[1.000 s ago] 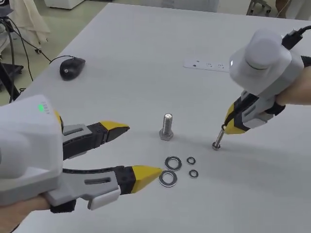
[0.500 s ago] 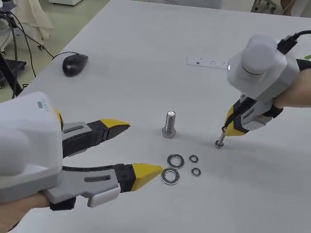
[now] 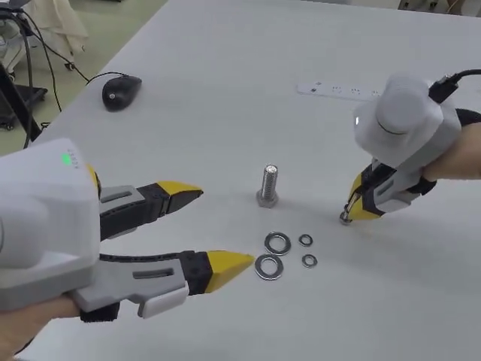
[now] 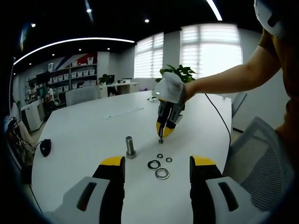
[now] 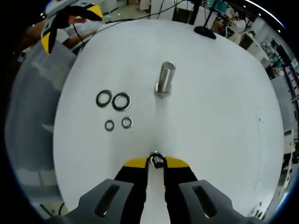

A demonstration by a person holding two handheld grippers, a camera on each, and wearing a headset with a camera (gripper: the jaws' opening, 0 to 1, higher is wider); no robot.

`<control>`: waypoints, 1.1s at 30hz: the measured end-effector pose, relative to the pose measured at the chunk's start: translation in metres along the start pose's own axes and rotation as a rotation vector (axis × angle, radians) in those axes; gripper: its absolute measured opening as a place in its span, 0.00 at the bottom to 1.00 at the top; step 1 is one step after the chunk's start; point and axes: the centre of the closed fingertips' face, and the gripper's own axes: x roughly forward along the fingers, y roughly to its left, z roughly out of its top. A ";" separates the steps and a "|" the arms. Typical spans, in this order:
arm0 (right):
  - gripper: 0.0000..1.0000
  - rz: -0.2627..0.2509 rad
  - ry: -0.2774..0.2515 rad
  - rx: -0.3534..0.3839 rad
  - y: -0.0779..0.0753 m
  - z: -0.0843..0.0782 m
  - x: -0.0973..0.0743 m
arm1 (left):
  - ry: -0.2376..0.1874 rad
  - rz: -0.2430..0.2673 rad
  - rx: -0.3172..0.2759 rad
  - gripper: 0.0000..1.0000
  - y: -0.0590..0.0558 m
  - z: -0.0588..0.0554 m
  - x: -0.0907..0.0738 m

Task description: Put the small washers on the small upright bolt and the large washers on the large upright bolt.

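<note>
Right hand-held gripper (image 3: 351, 213) clenched on small bolt (image 5: 158, 161) | left hand-held gripper (image 3: 225, 227) released, jaws apart | washers (image 3: 277, 243) flat on table (image 3: 225, 98)

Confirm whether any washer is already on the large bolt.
No: the large bolt stands bare, and all four washers lie flat on the table.

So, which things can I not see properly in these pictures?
1. Head view: the right gripper covers most of the small bolt; whether it touches the table is unclear.
2. Right gripper view: the jaws hide all but its end.
3. Head view: the left gripper runs off the left edge.
</note>
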 end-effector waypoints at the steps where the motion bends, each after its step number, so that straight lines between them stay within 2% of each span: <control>1: 0.13 -0.003 -0.005 -0.003 0.000 0.000 0.002 | 0.000 0.000 -0.001 0.55 0.000 0.000 0.000; 8: 0.16 -0.013 -0.011 0.001 -0.001 -0.003 0.006 | -0.002 0.004 -0.001 0.55 0.001 0.001 -0.001; 16: 0.16 -0.034 -0.020 0.018 0.002 -0.012 -0.006 | -0.010 0.007 0.005 0.55 0.000 0.003 -0.002; 24: 0.15 -0.040 -0.022 0.058 0.019 -0.011 -0.023 | -0.024 0.003 0.022 0.55 -0.006 0.009 -0.004; 27: 0.15 -0.035 -0.060 0.069 0.030 -0.003 -0.027 | -0.026 0.003 0.024 0.55 -0.007 0.008 -0.005; 33: 0.15 -0.011 -0.075 0.042 0.055 0.011 -0.024 | -0.031 0.008 0.040 0.55 -0.009 0.011 -0.010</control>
